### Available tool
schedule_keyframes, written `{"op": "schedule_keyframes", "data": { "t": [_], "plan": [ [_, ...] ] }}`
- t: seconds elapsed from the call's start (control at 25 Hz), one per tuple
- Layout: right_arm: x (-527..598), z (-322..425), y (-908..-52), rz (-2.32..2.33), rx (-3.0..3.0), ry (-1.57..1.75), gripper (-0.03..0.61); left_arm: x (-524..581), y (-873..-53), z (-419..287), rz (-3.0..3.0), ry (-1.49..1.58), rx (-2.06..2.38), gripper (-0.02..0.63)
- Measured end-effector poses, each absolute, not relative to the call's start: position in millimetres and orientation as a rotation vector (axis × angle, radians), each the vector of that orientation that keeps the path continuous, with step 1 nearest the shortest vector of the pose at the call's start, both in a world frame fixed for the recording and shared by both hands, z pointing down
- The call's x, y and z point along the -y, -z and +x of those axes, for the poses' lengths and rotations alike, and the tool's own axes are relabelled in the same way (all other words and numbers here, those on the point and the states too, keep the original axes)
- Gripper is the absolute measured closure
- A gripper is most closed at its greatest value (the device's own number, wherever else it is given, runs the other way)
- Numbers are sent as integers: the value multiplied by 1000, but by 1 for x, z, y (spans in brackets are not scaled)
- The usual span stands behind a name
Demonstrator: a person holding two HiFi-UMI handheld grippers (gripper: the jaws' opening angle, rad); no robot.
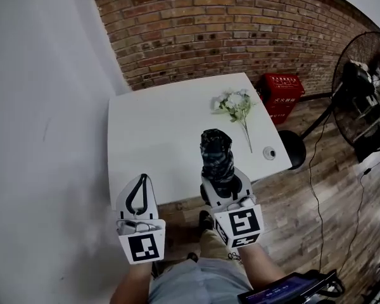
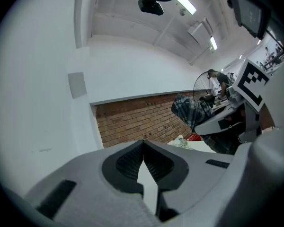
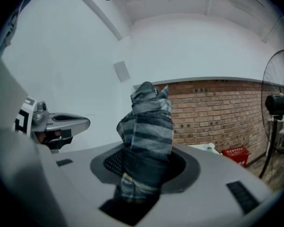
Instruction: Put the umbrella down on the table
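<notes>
A folded dark plaid umbrella sticks up and forward out of my right gripper, which is shut on its lower end above the near edge of the white table. The right gripper view shows the umbrella wedged between both pads, its top free. My left gripper hangs to the left at the table's near edge, jaws shut with nothing in them. In the left gripper view its tips meet, and the umbrella shows at the right.
A bunch of white flowers lies on the table's far right part, a small round object near its right edge. A red box and a standing fan are on the wooden floor to the right. A brick wall runs behind.
</notes>
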State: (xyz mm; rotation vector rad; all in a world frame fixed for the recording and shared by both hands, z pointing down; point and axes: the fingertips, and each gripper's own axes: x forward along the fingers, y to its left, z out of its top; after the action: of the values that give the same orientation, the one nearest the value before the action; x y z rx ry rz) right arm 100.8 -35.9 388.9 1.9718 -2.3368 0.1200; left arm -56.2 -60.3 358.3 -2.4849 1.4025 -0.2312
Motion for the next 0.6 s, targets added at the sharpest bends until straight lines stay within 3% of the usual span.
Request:
{"op": "schedule_keyframes", "data": {
  "t": [0.6],
  "plan": [
    [187, 142, -350, 1807, 2524, -58, 403, 181, -306, -1, -2320, 222, -1525, 606]
  ]
}}
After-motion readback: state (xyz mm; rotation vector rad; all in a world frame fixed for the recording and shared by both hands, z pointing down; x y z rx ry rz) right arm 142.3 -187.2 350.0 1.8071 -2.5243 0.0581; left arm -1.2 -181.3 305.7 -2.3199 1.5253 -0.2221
